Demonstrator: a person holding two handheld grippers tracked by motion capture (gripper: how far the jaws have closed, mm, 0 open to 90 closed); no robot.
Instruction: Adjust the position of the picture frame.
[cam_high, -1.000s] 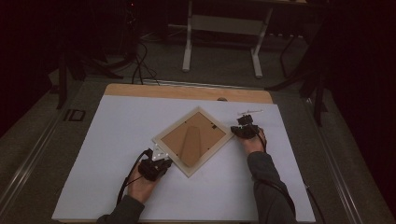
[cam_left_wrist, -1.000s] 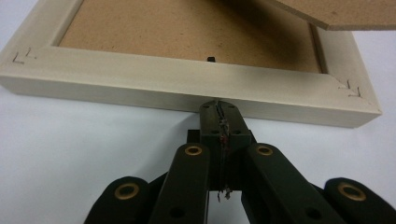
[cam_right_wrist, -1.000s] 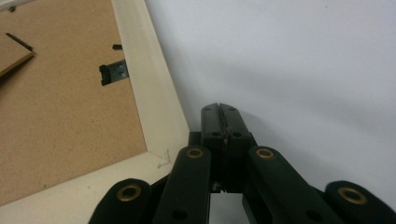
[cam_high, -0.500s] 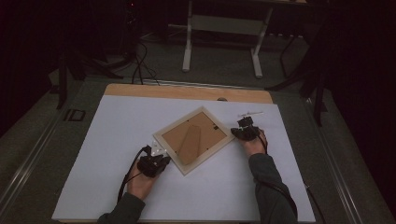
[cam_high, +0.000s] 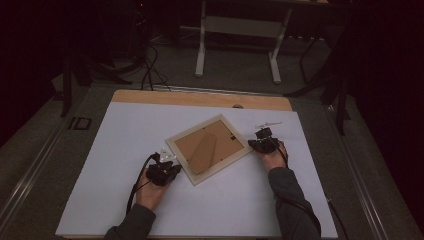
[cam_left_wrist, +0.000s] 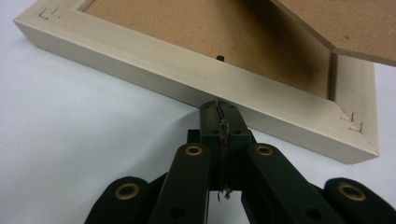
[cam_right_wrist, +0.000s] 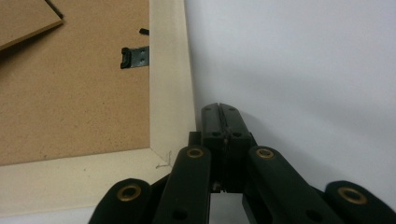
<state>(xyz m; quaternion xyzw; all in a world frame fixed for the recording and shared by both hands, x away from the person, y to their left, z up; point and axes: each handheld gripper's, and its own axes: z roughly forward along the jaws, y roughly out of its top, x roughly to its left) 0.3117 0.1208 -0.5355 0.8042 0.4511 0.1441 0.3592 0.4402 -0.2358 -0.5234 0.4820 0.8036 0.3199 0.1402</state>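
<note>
A pale wooden picture frame (cam_high: 209, 150) lies face down and turned like a diamond on the white table sheet (cam_high: 115, 150), brown backing board and stand up. My left gripper (cam_high: 167, 161) is shut and empty, its tips right at the frame's lower left side. In the left gripper view its closed tips (cam_left_wrist: 219, 106) meet the frame rail (cam_left_wrist: 154, 60). My right gripper (cam_high: 261, 136) is shut too, beside the frame's right corner. The right gripper view has its tips (cam_right_wrist: 220, 110) on the sheet just right of the frame rail (cam_right_wrist: 170, 70), near a small metal hanger clip (cam_right_wrist: 135, 57).
The white sheet covers a wooden table whose bare far edge (cam_high: 200, 98) shows at the back. A small pale object (cam_high: 268, 124) lies just beyond my right gripper. Metal stand legs (cam_high: 237, 45) and cables (cam_high: 150, 75) are on the dark floor behind.
</note>
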